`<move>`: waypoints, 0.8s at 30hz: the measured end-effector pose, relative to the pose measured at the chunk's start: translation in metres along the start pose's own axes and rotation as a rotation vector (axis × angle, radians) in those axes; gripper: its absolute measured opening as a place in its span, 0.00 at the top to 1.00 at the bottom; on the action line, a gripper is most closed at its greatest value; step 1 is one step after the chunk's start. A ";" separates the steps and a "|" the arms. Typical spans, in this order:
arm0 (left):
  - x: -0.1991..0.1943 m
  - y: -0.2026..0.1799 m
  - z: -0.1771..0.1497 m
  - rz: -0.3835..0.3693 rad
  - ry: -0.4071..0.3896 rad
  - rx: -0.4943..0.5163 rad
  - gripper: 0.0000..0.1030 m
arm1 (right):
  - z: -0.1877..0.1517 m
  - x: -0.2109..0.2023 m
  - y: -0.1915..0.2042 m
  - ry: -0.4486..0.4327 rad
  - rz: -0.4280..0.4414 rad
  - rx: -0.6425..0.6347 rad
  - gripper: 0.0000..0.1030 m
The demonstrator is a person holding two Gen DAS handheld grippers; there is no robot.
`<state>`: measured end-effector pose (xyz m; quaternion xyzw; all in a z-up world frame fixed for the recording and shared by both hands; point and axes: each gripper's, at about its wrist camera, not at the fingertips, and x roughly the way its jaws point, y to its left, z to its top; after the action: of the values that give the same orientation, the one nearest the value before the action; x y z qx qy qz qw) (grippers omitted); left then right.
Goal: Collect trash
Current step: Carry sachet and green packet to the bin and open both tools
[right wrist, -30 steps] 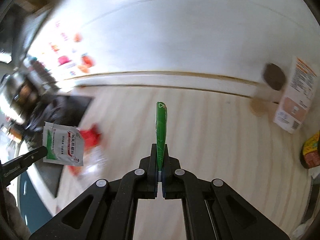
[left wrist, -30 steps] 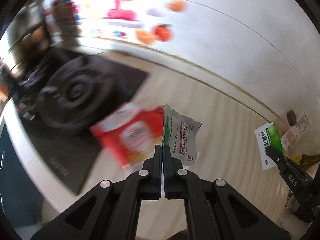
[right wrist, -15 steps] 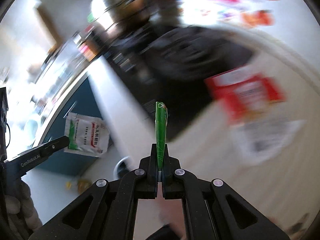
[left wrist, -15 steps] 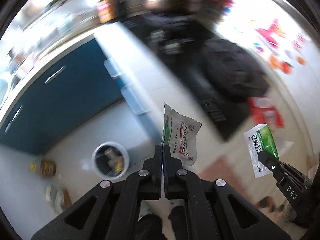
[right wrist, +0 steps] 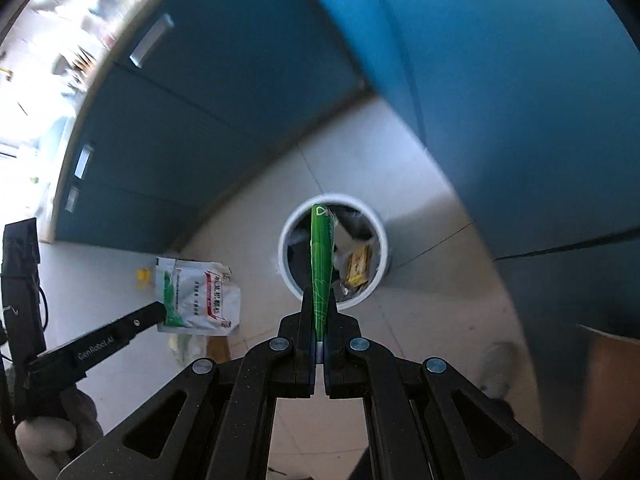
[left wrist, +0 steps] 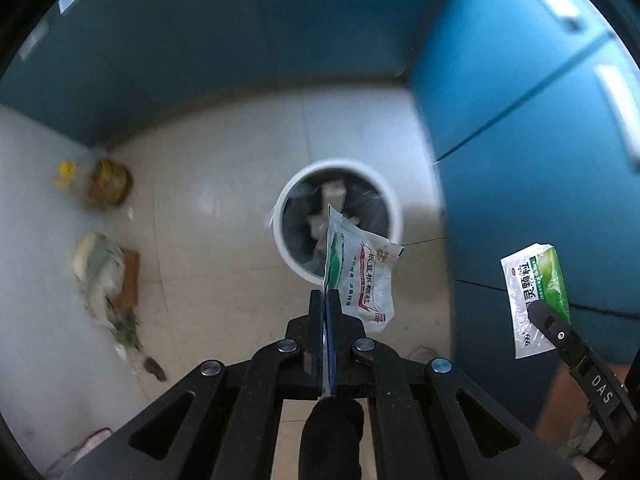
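My left gripper [left wrist: 325, 300] is shut on a white sachet with a red and green print [left wrist: 362, 276], which hangs over the white round bin [left wrist: 394, 204] on the floor below. My right gripper [right wrist: 319, 312] is shut on a green and white sachet [right wrist: 321, 256], seen edge-on above the same bin [right wrist: 380, 232]. In the left wrist view the right gripper [left wrist: 538, 312] holds that sachet [left wrist: 532, 280] to the right of the bin. The right wrist view shows the left gripper [right wrist: 158, 310] with its sachet [right wrist: 200, 296] left of the bin. Wrappers lie inside the bin.
Blue cabinet fronts [left wrist: 520, 100] stand behind and to the right of the bin. Bags and scraps [left wrist: 106, 264] lie on the pale tiled floor [left wrist: 208, 184] to the left, by a white wall. A gloved hand [right wrist: 48, 436] holds the left gripper. A dark shoe tip [left wrist: 332, 436] shows below.
Both grippers swung away from the wooden counter and stove and came down over the floor. The white bin, small half a second ago, now sits large beneath both held sachets.
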<state>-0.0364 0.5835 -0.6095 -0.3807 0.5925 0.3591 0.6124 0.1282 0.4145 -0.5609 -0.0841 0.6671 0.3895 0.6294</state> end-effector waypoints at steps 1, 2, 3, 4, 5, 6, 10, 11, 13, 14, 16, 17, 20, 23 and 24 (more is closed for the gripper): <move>0.027 0.006 0.006 -0.003 0.015 -0.014 1.00 | 0.001 0.029 -0.001 0.017 0.000 -0.003 0.98; 0.049 0.013 0.009 -0.004 0.023 -0.024 1.00 | 0.001 0.058 -0.002 0.036 -0.001 -0.008 0.98; 0.081 0.020 0.016 -0.005 0.034 -0.033 1.00 | 0.002 0.089 -0.005 0.056 0.001 -0.010 0.98; 0.106 0.024 0.021 -0.003 0.045 -0.042 1.00 | 0.003 0.121 -0.008 0.075 -0.004 -0.013 0.98; 0.128 0.031 0.025 -0.008 0.054 -0.054 1.00 | 0.005 0.152 -0.012 0.092 -0.011 -0.022 0.98; 0.149 0.035 0.030 -0.011 0.063 -0.064 1.00 | 0.007 0.180 -0.015 0.106 -0.023 -0.034 0.98; 0.210 0.049 0.040 -0.015 0.096 -0.084 1.00 | 0.017 0.264 -0.021 0.147 -0.074 -0.109 0.98; 0.218 0.052 0.041 -0.013 0.101 -0.085 1.00 | 0.018 0.283 -0.021 0.155 -0.087 -0.129 0.98; 0.233 0.057 0.046 -0.012 0.112 -0.089 1.00 | 0.020 0.311 -0.023 0.170 -0.113 -0.168 0.98; 0.239 0.058 0.048 -0.011 0.118 -0.091 1.00 | 0.020 0.322 -0.022 0.179 -0.120 -0.179 0.98; 0.249 0.063 0.051 -0.012 0.129 -0.091 1.00 | 0.020 0.339 -0.023 0.194 -0.136 -0.199 0.98; 0.249 0.064 0.052 -0.013 0.133 -0.088 1.00 | 0.019 0.346 -0.023 0.203 -0.139 -0.210 0.98; 0.247 0.065 0.055 0.002 0.130 -0.078 0.97 | 0.015 0.357 -0.021 0.232 -0.160 -0.231 0.96; 0.241 0.066 0.057 -0.006 0.122 -0.089 0.96 | 0.015 0.364 -0.022 0.273 -0.195 -0.234 0.67; 0.238 0.067 0.057 0.001 0.114 -0.087 0.96 | 0.015 0.363 -0.021 0.271 -0.201 -0.230 0.58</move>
<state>-0.0611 0.6618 -0.8494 -0.4266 0.6105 0.3624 0.5603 0.0824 0.5463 -0.8967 -0.2733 0.6850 0.3835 0.5558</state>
